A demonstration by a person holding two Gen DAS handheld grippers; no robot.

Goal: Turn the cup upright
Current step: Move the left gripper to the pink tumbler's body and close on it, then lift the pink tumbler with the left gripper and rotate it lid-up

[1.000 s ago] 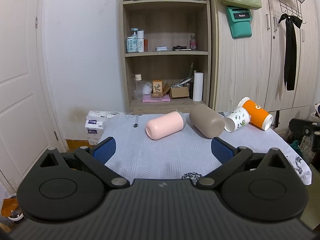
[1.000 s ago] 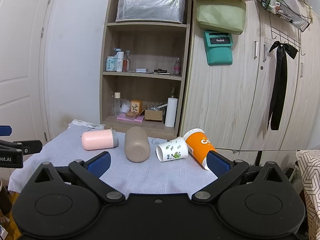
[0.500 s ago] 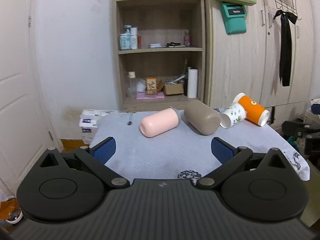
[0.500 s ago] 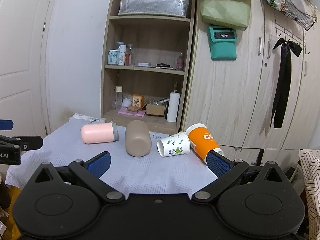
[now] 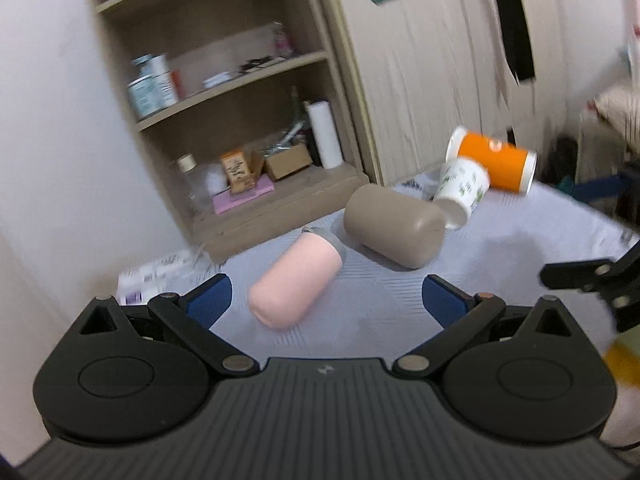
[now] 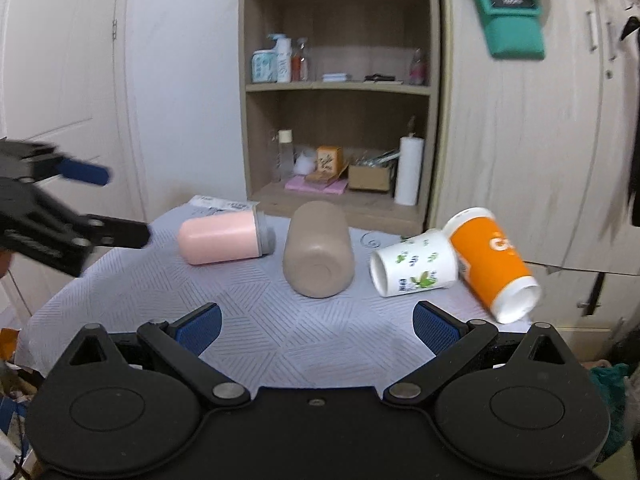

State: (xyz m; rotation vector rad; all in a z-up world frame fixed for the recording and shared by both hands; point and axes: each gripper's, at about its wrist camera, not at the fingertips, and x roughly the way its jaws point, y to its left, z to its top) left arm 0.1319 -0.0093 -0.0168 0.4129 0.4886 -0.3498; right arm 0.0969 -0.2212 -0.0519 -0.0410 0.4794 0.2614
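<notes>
Several cups lie on their sides on a table with a grey patterned cloth (image 6: pixel 260 332). From left to right they are a pink cup (image 6: pixel 220 239) (image 5: pixel 296 282), a taupe cup (image 6: pixel 318 250) (image 5: pixel 394 230), a white cup with green prints (image 6: pixel 414 268) (image 5: pixel 462 188) and an orange cup (image 6: pixel 490 264) (image 5: pixel 494 160). My left gripper (image 5: pixel 326 306) is open and empty, close in front of the pink cup. My right gripper (image 6: pixel 316 326) is open and empty, short of the taupe and white cups. The left gripper also shows at the left of the right wrist view (image 6: pixel 60 208).
A wooden shelf unit (image 6: pixel 340 88) with bottles, boxes and a paper roll stands behind the table. Wooden cabinet doors (image 6: pixel 520 140) are to its right. A white door (image 6: pixel 60 80) is on the left. The table's near edge lies under both grippers.
My left gripper has moved forward, closer to the pink cup, and tilted; its view is blurred. My right gripper has moved closer to the table. Both stay open.
</notes>
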